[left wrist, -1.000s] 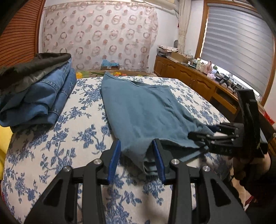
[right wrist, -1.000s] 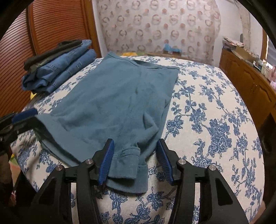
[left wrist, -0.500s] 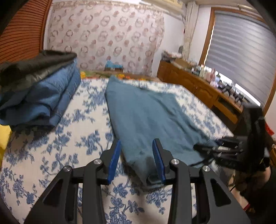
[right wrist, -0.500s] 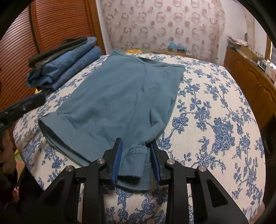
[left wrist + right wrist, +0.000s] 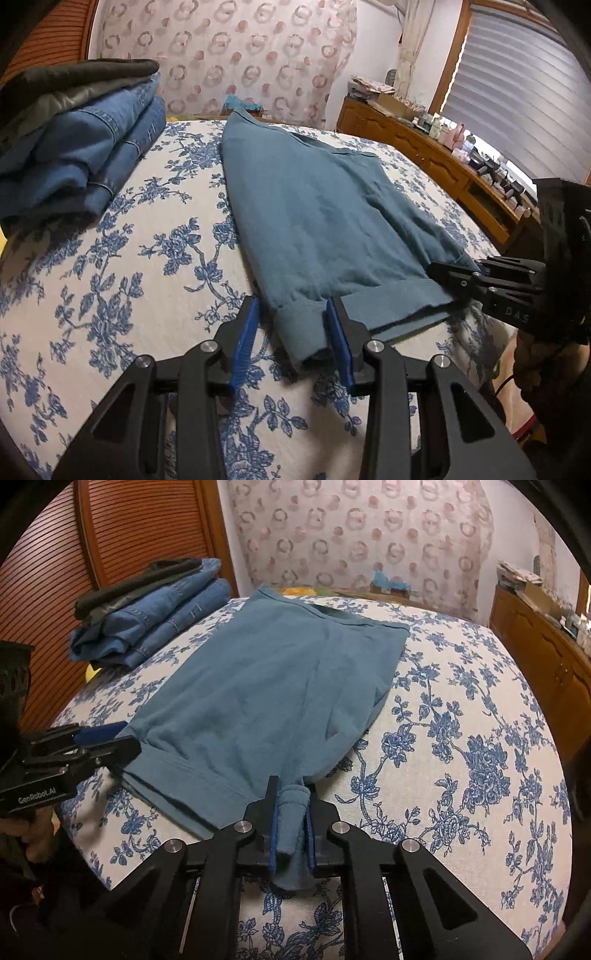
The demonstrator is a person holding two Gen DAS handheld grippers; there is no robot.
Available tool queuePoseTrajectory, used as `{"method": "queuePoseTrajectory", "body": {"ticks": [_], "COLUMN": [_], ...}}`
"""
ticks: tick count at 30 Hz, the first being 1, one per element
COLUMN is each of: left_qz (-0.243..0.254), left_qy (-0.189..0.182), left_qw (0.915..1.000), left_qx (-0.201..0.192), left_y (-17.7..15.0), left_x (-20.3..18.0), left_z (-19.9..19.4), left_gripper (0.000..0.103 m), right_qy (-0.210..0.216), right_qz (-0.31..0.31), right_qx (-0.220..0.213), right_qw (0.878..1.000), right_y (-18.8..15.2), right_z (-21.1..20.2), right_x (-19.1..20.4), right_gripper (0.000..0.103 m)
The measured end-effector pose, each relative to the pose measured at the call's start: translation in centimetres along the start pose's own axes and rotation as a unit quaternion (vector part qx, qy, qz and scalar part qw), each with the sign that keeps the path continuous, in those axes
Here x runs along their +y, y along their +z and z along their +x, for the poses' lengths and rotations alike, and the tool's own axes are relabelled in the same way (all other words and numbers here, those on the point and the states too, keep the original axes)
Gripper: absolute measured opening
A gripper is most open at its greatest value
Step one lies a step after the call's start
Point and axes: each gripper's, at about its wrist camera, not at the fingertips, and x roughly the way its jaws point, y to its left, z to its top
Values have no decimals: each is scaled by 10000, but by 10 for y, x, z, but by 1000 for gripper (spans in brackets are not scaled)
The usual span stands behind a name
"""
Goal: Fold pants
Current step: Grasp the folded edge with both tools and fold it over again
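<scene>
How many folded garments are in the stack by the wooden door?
3 visible: a dark garment on top and two folded jeans, the upper jeans above the lower jeans. More may be hidden underneath.

The pants (image 5: 266,686) are coloured teal. The bedspread (image 5: 461,709) is printed with blue flowers on white. Blue denim is seen in the folded jeans (image 5: 166,616). The fingers (image 5: 242,336) are lined with blue pads.
</scene>
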Motion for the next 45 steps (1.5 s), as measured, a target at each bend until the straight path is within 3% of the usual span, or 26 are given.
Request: {"method": "queuePoseTrajectory", "body": {"ticks": [2,3,6,8,15,23,37,45], "left_qz": [32,18,-4,24,191,342,419,526], "left_qy": [7,-45,-199,-298,-484,-410,-125,107], "left_qw": [10000,10000,9998,9994,9965,9946,9965,9977], "left_qx": [-47,-53,-60,-168,-659,-893,-708,-423], "left_y": [-2,-2,-2,2,43,93,159,164], "left_x": [-2,-1,-2,-5,-10,-9,10,18], "left_z": [-1,-1,-2,-7,-31,-23,41,79], "left_gripper": [35,26,12,9,8,8,8,10], "right_qy": [15,28,63,129,206,216,250,240], "right_qz": [14,14,12,21,-190,-394,-442,-373], "right_qx": [-26,-40,-93,-134,-383,-729,-639,-391], "right_qw": [10000,10000,9999,9998,9989,9963,9967,9983], "right_y": [-1,-1,-1,0,22,69,134,144], "right_z": [-1,-2,-5,-7,-24,-34,25,68], "right_x": [0,0,-1,-2,-5,-15,-50,-69], "right_gripper": [8,7,7,7,7,7,7,8]}}
